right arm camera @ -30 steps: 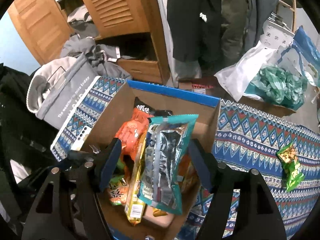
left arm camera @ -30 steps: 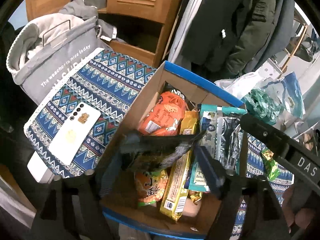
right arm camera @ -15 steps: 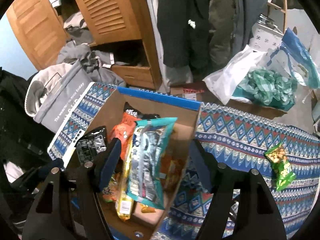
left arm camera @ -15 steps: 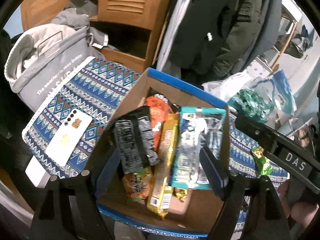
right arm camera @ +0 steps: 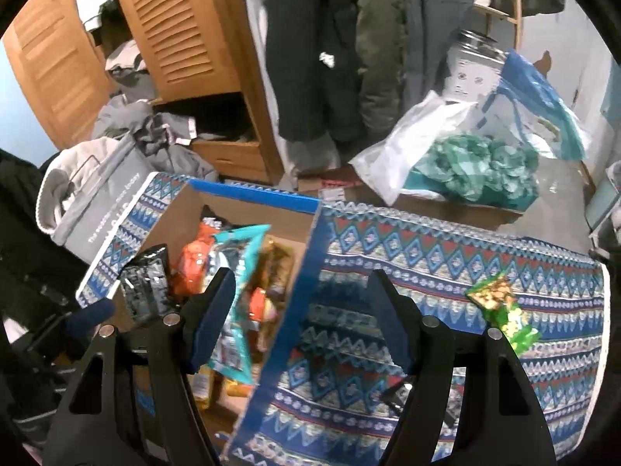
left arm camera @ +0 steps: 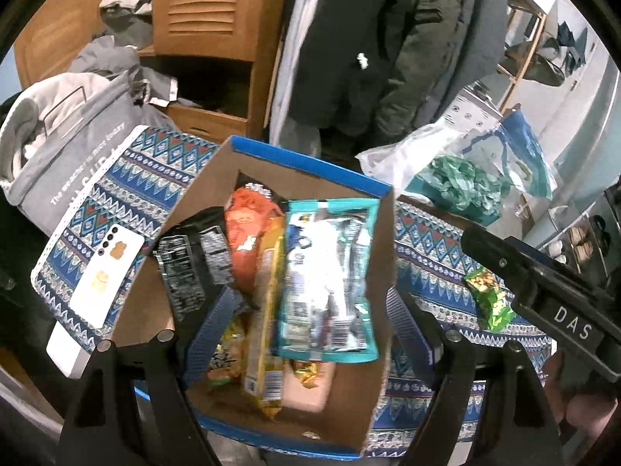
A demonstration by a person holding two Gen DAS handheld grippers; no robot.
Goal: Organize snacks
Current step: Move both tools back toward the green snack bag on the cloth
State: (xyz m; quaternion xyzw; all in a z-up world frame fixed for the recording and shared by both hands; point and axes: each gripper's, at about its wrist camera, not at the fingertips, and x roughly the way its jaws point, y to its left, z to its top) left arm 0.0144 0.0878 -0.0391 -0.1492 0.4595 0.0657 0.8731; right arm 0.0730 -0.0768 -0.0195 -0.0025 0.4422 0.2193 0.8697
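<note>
An open cardboard box (left arm camera: 310, 163) with a blue rim stands on a patterned cloth and holds several snacks. A black packet (left arm camera: 190, 260) leans at its left wall, beside an orange packet (left arm camera: 248, 233), a yellow bar (left arm camera: 266, 334) and a teal and silver packet (left arm camera: 330, 272). My left gripper (left arm camera: 310, 326) hovers open above the box and holds nothing. My right gripper (right arm camera: 302, 322) is open and empty too, above the box's right wall (right arm camera: 287, 310). A green snack packet (right arm camera: 504, 318) lies alone on the cloth to the right.
A white phone (left arm camera: 108, 275) lies on the cloth left of the box. A grey bag (left arm camera: 66, 136) stands behind it. Plastic bags with green cloth (left arm camera: 458, 182) sit at the back right. A wooden wardrobe (right arm camera: 174, 39) and hanging coats (left arm camera: 368, 39) fill the background.
Both grippers have drawn back and up from the box. The black packet, once across the left jaws, now rests in the box. The right view has shifted right, over the box wall.
</note>
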